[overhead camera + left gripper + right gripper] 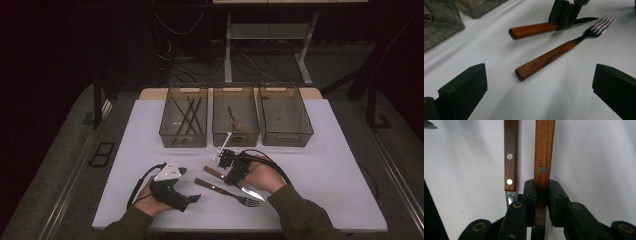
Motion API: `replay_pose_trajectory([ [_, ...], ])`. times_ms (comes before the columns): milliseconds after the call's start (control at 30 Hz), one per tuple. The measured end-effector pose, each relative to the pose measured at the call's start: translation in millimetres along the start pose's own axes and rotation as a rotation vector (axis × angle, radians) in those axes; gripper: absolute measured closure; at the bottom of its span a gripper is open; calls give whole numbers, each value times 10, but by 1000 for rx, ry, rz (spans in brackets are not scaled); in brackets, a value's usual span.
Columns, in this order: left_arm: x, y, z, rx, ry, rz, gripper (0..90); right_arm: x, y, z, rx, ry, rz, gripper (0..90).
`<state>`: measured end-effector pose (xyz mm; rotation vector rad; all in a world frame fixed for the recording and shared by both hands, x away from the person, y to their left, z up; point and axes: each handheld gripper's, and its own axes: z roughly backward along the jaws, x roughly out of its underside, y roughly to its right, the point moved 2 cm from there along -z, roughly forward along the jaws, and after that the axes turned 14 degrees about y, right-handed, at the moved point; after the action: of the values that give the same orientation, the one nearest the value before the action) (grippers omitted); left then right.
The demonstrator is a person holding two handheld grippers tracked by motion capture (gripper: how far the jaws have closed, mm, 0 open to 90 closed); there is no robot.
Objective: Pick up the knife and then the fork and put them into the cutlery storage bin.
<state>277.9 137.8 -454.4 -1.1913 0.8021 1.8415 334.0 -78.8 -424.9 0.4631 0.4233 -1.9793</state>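
A wooden-handled knife (212, 171) lies pointing left on the white mat (325, 165), its blade (252, 192) toward the person. My right gripper (231, 166) is shut on the knife (544, 152) where handle meets blade; the pads (530, 192) press both sides of the wood. In the left gripper view the knife handle (531, 30) seems a little off the mat. A wooden-handled fork (225, 191) lies just in front of it, tines (602, 23) to the right. My left gripper (190, 186) stands open, facing the fork's handle end (524, 71), apart from it.
Three smoky clear bins stand in a row at the back of the mat: the left bin (167, 132) holds several dark sticks, the middle bin (235, 137) holds a utensil, the right bin (305, 131) stands beside it. Cables trail from both grippers.
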Motion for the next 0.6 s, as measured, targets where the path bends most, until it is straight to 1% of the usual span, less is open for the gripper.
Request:
replay_pose_trajectory([
  [100,0,-2,-1,-1,2,0,0,21,41,74,9,25,-10,779],
  [200,0,0,-4,-1,4,3,0,51,90,153,20,54,-31,779],
  [233,1,0,-4,-1,5,4,0,65,116,178,19,67,-31,779],
  [333,0,-3,-3,1,6,5,0,111,176,255,26,103,-53,779],
  [400,0,-3,-2,0,7,6,0,142,208,303,34,123,-61,779],
  [467,-1,-2,-1,0,8,7,0,175,234,346,29,143,-72,779],
  [567,0,-6,0,-2,8,7,0,222,272,418,34,178,-88,778],
  [600,-1,-7,3,-1,10,6,0,240,283,443,41,194,-100,779],
])
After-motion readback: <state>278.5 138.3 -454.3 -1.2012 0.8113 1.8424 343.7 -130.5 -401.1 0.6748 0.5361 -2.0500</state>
